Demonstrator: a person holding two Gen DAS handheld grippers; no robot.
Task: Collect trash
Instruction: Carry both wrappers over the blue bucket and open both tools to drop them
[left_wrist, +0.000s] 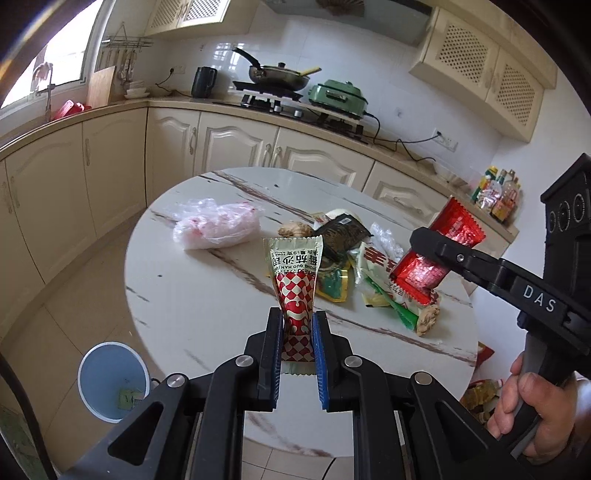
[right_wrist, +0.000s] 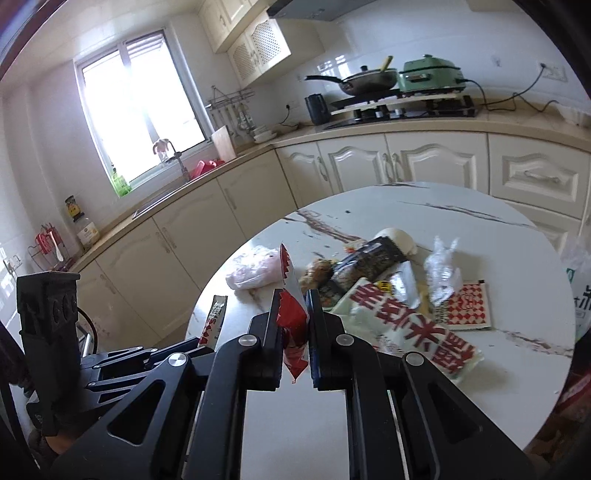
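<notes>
Holding a trash item in each gripper above the round marble desk (left_wrist: 192, 295). Left gripper (left_wrist: 297, 325) fingers clamped on a red-and-white checkered sauce sachet (left_wrist: 295, 280), upright, lifted clear of the desk. Right gripper (right_wrist: 292, 325) fingers clamped on a red foil wrapper (right_wrist: 291, 321); in the left wrist view that wrapper (left_wrist: 439, 251) hangs in the air over the desk's right side, a hand (left_wrist: 524, 402) on the handle. Still on the desk: pink-tinted plastic bag (left_wrist: 218, 229) at left, well apart from a heap in the middle with a dark snack packet (left_wrist: 343, 236), a white wrapper with big red characters (right_wrist: 410, 325), a crumpled clear wrapper (right_wrist: 441, 273) and another checkered sachet (right_wrist: 467, 306) lying flat. Blue trash bin (left_wrist: 110, 380) on the floor left of the desk, a wrapper lying inside
</notes>
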